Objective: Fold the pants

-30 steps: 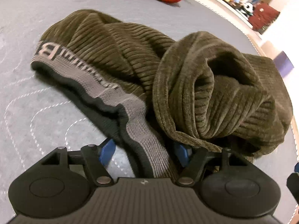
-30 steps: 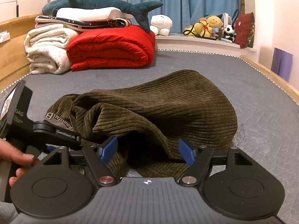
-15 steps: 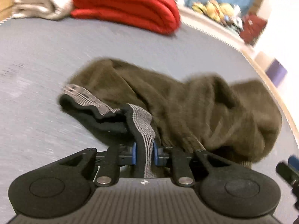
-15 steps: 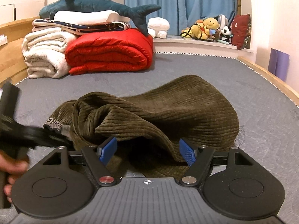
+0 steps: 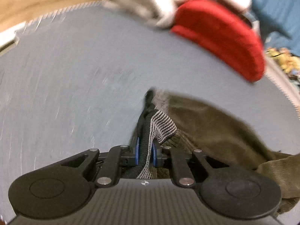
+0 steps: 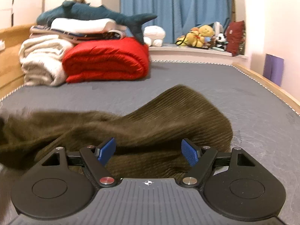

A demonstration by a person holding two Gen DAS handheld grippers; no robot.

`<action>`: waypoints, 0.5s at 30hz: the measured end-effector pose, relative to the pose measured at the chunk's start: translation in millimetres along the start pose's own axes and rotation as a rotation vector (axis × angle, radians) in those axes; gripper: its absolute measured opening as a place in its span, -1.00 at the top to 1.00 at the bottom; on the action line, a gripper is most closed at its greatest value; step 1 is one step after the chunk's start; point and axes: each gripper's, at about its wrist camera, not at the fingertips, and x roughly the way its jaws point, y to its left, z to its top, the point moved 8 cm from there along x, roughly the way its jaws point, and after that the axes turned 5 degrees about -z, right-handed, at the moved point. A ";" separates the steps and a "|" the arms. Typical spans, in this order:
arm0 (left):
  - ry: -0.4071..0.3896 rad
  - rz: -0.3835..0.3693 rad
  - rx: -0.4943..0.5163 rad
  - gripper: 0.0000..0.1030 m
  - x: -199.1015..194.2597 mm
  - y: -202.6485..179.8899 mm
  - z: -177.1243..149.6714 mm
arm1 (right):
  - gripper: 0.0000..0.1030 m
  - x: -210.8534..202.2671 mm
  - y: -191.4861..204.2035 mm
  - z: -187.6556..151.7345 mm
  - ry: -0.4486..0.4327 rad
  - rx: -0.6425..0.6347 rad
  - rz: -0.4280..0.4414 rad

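So folding hadn't really started at this point, it was more the untangling stage. Over on the left, the left claw (image 5: 144, 152) had just snapped closed and was clenched on the grey-and-black striped knit waistband (image 5: 159, 129) of the olive-brown corduroy pants (image 6: 168, 120), with the band pinched right between the blue pads. The pants themselves were a stretched, rumpled heap on the grey quilted bed (image 5: 75, 75), waistband end pulled toward the left and the bulk of the cloth humped up on the right, so no crease, no leg laid over leg, nothing flat yet. My guess is everything was left to do: spread it out, line up the legs, then the actual folds. Room-wise it looked fine, lots of bare mattress to the left and behind the pants. The folded red puffy quilt (image 6: 106, 60) and the stack of cream blankets (image 6: 41, 60) sat well back by the wooden bed frame (image 6: 11, 56), and the wooden rail ran along the far right edge, well apart from the cloth. The right claw (image 6: 148, 151) sat released, jaws wide, hovering just over the near edge of the corduroy without pinching any of it.
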 end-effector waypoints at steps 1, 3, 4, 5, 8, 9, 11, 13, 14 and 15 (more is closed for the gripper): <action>0.010 0.010 -0.013 0.67 0.6 2.8 -2.1 | -0.53 0.1 -3.7 2.3 -0.006 0.010 -0.011; -0.006 0.021 -0.038 0.57 -7.5 3.4 0.0 | -0.53 0.6 -14.8 8.2 -0.015 0.041 -0.031; -0.036 0.021 -0.036 0.55 -14.7 -1.5 4.0 | -0.53 1.4 -22.0 12.9 -0.010 0.061 -0.044; -0.082 0.018 -0.008 0.51 -24.2 -9.5 9.6 | -0.53 2.0 -29.0 18.4 0.000 0.085 -0.046; -0.192 0.008 0.113 0.31 -42.7 -43.5 16.8 | -0.53 3.4 -50.4 40.3 0.014 0.164 -0.031; -0.200 -0.023 0.147 0.30 -43.5 -57.2 13.0 | -0.53 4.5 -57.1 45.3 0.009 0.174 -0.034; -0.167 -0.125 0.210 0.30 -38.1 -88.6 -0.3 | -0.53 8.0 -72.9 57.5 -0.019 0.190 -0.059; -0.111 -0.235 0.260 0.26 -28.6 -113.2 -16.2 | -0.52 11.9 -88.6 59.2 -0.047 0.213 -0.085; -0.084 -0.285 0.287 0.26 -23.3 -127.1 -24.0 | -0.52 15.2 -95.9 55.7 -0.054 0.223 -0.100; -0.066 -0.313 0.312 0.25 -19.8 -138.2 -32.1 | -0.52 19.1 -104.0 48.4 -0.051 0.227 -0.120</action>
